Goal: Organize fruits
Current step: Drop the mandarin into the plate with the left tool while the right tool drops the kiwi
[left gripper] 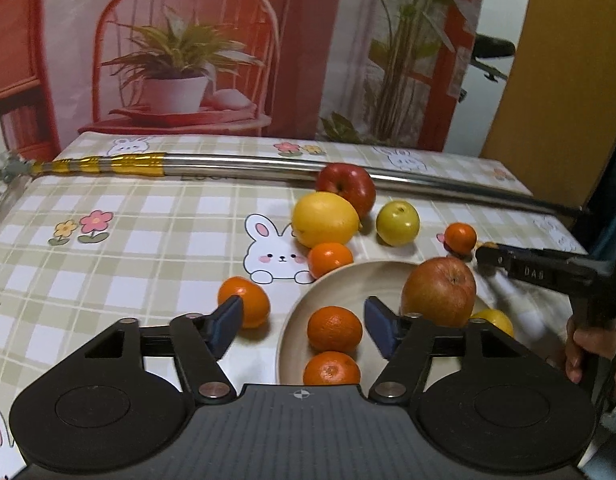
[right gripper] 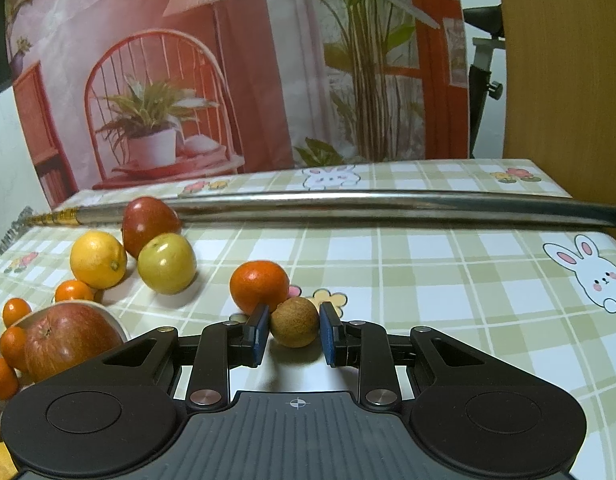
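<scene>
The left tongs [left gripper: 304, 322] hang wide open and empty above the near rim of a pale plate [left gripper: 372, 276] on the checked worktop [left gripper: 148, 216]. One blue pad sits in front of a tangerine [left gripper: 244, 300] lying on the cloth just left of the plate; the other pad is over the plate. On the plate lie two more tangerines [left gripper: 334, 328], one nearer the camera than the other, a big reddish apple [left gripper: 439, 291] at the right side, and a yellow fruit partly hidden behind the tongs' frame. Beyond the plate lie a fourth tangerine [left gripper: 329, 258] touching the rim, a lemon [left gripper: 325, 219], a red apple [left gripper: 348, 188] and a green apple [left gripper: 398, 222]. A metal rod [left gripper: 268, 164] with yellow tape at its left end crosses the far side of the worktop. The right tongs [right gripper: 293, 330] are narrowed around a small brown fruit [right gripper: 294, 322] resting on the cloth, the left pad touching or nearly touching it and a slight gap on the right. A tangerine [right gripper: 259, 290] sits just behind it.
</scene>
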